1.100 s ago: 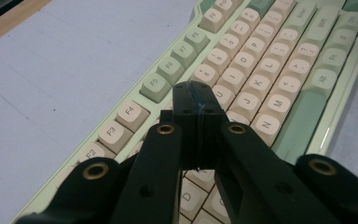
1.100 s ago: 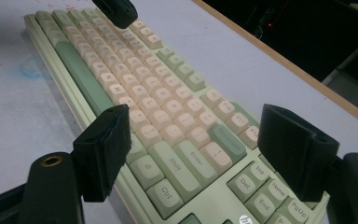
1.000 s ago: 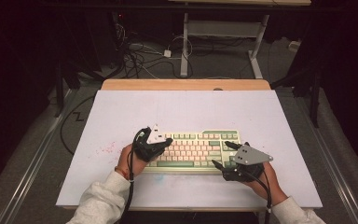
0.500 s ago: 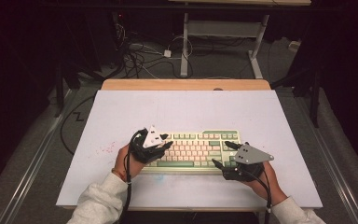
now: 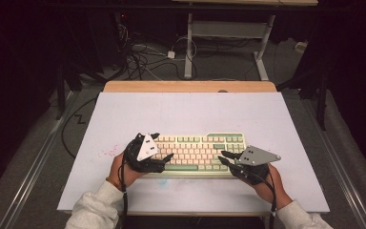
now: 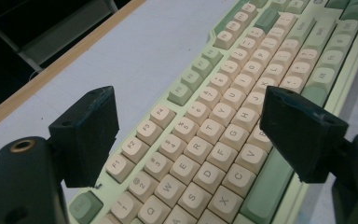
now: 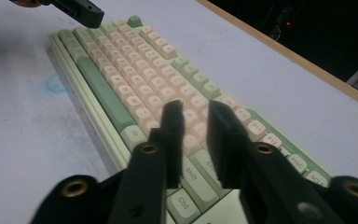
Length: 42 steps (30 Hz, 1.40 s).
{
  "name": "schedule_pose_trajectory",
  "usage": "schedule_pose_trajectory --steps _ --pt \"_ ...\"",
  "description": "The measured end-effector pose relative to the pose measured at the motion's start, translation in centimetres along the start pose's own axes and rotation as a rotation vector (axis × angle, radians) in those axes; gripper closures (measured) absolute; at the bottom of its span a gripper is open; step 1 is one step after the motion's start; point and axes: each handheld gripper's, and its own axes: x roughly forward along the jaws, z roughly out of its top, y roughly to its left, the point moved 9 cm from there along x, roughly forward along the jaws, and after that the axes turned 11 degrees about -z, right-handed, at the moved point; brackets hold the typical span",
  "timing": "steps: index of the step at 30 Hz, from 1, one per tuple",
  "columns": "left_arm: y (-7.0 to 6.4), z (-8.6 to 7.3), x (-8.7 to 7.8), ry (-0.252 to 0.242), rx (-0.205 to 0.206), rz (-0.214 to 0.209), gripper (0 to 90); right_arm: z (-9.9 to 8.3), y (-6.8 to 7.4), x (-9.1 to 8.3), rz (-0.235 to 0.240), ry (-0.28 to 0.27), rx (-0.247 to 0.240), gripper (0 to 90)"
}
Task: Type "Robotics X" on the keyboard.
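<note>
A pale green keyboard (image 5: 198, 149) with cream keys lies flat on the white table top, near its front. My left gripper (image 5: 162, 146) hovers over the keyboard's left end. Its jaws stand wide open above the letter and number keys (image 6: 200, 140), and the left gripper (image 6: 189, 109) holds nothing. My right gripper (image 5: 223, 158) is over the keyboard's right end, near the shift and enter keys (image 7: 193, 175). The right gripper (image 7: 195, 112) has its jaws close together, with a narrow gap and nothing between them. The left gripper's fingertip (image 7: 81, 10) shows at the keyboard's far end.
The white table top (image 5: 186, 112) has a wooden strip (image 5: 190, 86) along its far edge. Faint red marks (image 5: 107, 152) lie left of the keyboard. Beyond the table are cables on the floor (image 5: 147, 52) and a white desk frame (image 5: 228, 33).
The left gripper has drifted slightly toward the near left over the keyboard's left end. The right gripper has hardly moved.
</note>
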Motion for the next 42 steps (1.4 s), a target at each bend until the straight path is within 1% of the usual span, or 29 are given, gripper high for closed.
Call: schedule_pose_trajectory --steps 2,4,5,7,12,15,17,23,27,32,34,38,39,40,42 --pt "0.0 -0.5 -0.4 0.011 0.006 0.008 18.6 0.1 0.1 0.1 0.016 0.006 -0.007 90.0" --pt "0.0 -0.9 -0.8 0.008 0.003 0.007 18.6 0.2 0.2 0.2 0.016 0.016 -0.018 90.0" --pt "0.0 -1.1 -1.0 0.009 -0.001 0.011 18.6 0.3 0.3 0.3 0.025 0.017 -0.015 90.0" --pt "0.1 -1.7 -1.5 0.015 -0.011 0.020 18.6 0.4 0.3 0.4 0.024 0.023 -0.020 90.0" --pt "0.1 -2.9 -2.5 0.016 -0.018 0.037 18.6 0.9 0.4 0.9 0.028 0.031 -0.022 90.0" --pt "-0.1 -3.6 -2.8 0.024 -0.024 0.040 18.6 1.0 0.7 1.4 0.035 0.044 -0.029 90.0" --pt "-0.3 -3.9 -3.0 0.024 -0.033 0.034 18.6 1.1 1.0 1.8 0.043 0.048 -0.038 90.0" --pt "-0.6 -4.6 -3.4 0.032 -0.037 0.038 18.6 1.5 1.8 3.6 0.058 0.073 -0.056 90.0" --pt "-0.8 -4.9 -3.7 0.031 -0.039 0.037 18.6 1.5 2.4 5.0 0.073 0.103 -0.066 90.0" --pt "-0.7 -5.5 -4.3 0.032 -0.058 0.045 18.6 1.9 3.1 6.5 0.082 0.128 -0.084 90.0" --pt "-0.6 -5.7 -4.6 0.028 -0.066 0.046 18.6 2.2 3.2 7.2 0.080 0.142 -0.081 90.0" --pt "-0.5 -6.2 -5.0 0.033 -0.077 0.051 18.6 2.6 3.7 8.5 0.082 0.163 -0.098 90.0" --pt "-0.6 -6.3 -5.1 0.032 -0.079 0.047 18.6 2.6 3.9 8.7 0.079 0.172 -0.089 90.0" --pt "-0.6 -6.4 -5.2 0.029 -0.081 0.047 18.6 2.6 4.0 8.9 0.083 0.178 -0.103 90.0" --pt "-0.7 -6.7 -5.3 0.031 -0.085 0.044 18.6 2.4 4.1 9.4 0.075 0.200 -0.112 90.0"
